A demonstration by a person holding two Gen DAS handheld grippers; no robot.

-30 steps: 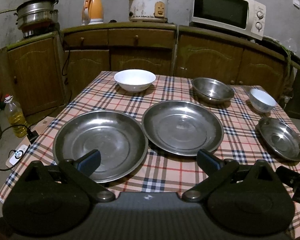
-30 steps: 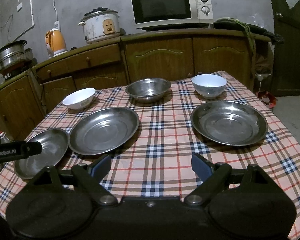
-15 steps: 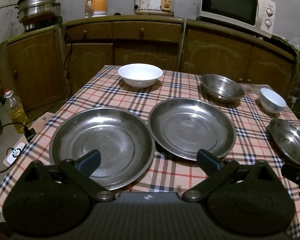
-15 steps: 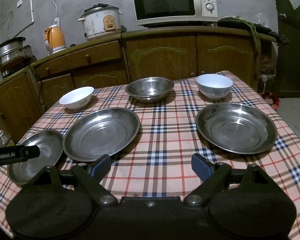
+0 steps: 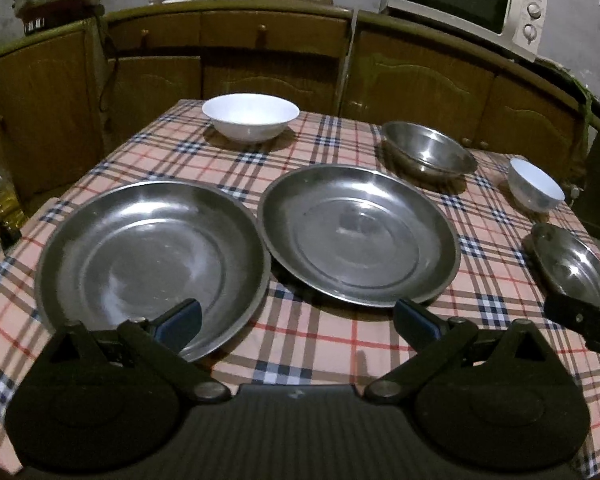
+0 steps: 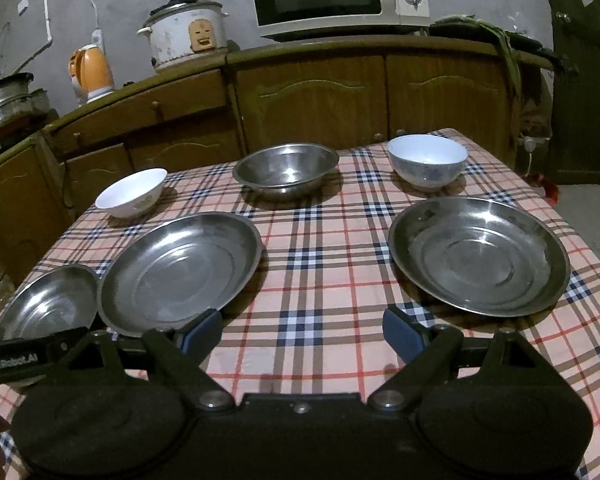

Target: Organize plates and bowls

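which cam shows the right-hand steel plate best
The right wrist view: the right-hand steel plate sits whole and unobstructed on the checked tablecloth. The left wrist view shows it squeezed at the frame edge, partly behind the right gripper.

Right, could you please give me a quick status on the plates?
Both tongs open, empty. Three steel plates and three bowls sit unstacked on the table. Nothing in the way.

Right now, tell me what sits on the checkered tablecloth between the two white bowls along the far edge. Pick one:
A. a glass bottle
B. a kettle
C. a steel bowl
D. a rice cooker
C: in the right wrist view the steel bowl stands on the tablecloth between the left white bowl and the right white bowl.
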